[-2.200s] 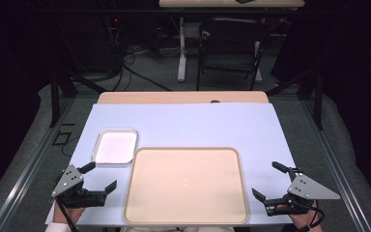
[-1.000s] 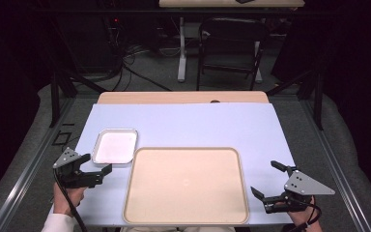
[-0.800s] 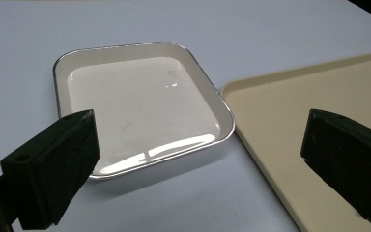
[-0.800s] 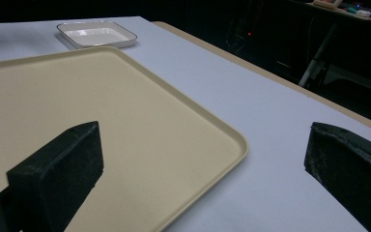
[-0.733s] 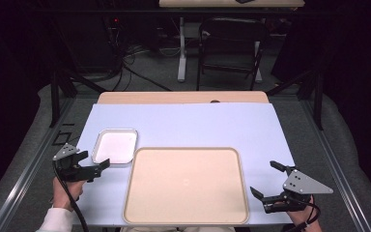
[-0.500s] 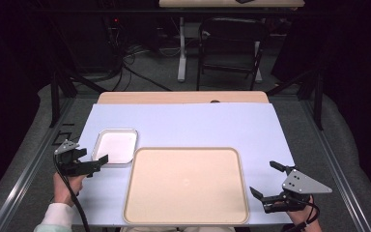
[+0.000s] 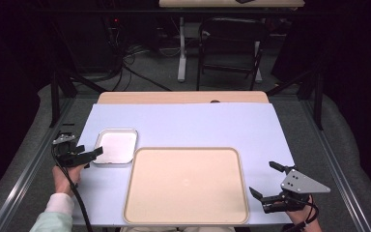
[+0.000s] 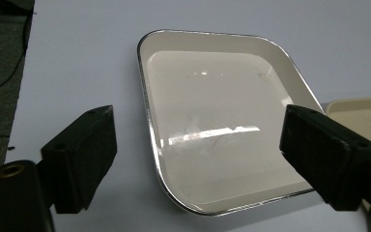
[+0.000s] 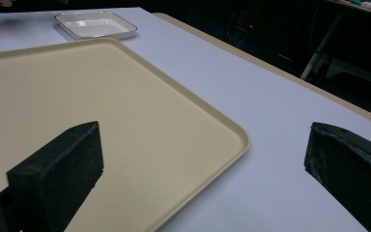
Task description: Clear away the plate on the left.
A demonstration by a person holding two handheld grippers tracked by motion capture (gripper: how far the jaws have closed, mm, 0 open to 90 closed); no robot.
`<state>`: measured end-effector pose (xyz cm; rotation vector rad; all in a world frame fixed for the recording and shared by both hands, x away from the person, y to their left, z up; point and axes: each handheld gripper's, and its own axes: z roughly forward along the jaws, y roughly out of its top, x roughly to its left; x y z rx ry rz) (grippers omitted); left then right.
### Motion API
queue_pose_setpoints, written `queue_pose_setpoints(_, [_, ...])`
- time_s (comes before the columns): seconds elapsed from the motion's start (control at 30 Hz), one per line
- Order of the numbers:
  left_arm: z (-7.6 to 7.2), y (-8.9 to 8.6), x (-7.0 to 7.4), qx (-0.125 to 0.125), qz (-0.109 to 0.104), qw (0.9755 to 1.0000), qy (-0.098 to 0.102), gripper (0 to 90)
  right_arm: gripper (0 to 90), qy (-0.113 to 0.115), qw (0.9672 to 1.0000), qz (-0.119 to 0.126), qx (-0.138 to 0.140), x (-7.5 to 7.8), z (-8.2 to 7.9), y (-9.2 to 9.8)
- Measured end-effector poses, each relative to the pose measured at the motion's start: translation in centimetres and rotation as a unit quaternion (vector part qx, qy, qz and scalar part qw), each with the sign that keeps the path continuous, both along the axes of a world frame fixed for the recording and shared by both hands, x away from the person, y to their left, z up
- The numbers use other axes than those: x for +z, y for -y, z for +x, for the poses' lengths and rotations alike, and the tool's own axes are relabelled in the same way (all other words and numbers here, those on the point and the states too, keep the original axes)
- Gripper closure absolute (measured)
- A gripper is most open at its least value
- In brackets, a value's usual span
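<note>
At the table's left side, the small white tray (image 7: 116, 145) lies just beside the big beige tray (image 7: 186, 186). The left gripper (image 8: 195, 159), jaws wide but just closing, straddles its near rim without touching. It looks stiff, light and glossy-slick, best pinched at that raised rim; the right gripper (image 7: 269, 181) hangs wide open.

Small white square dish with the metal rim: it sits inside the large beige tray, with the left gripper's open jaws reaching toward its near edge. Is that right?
Not quite. The small white square dish with the metal rim sits on the pale blue table cover, beside the large beige tray, not inside it; the high view shows this. The left gripper does reach toward its edge, jaws open and nothing gripped.
</note>
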<state>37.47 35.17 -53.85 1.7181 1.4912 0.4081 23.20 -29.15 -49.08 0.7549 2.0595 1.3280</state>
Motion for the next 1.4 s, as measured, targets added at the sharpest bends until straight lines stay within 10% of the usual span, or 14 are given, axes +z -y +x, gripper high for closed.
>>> queue_pose_setpoints(0.97, [2.7,0.5,-2.0,0.02,0.076,0.9961,-0.04,64.9,0.0,-0.008,0.9999,-0.01,-0.003,-0.1,0.0,-0.3])
queue_pose_setpoints(1.4, [2.6,0.4,-2.4,0.026,0.044,0.9982,-0.033,74.8,0.0,-0.011,0.9998,-0.013,-0.004,-0.2,0.0,-0.3])
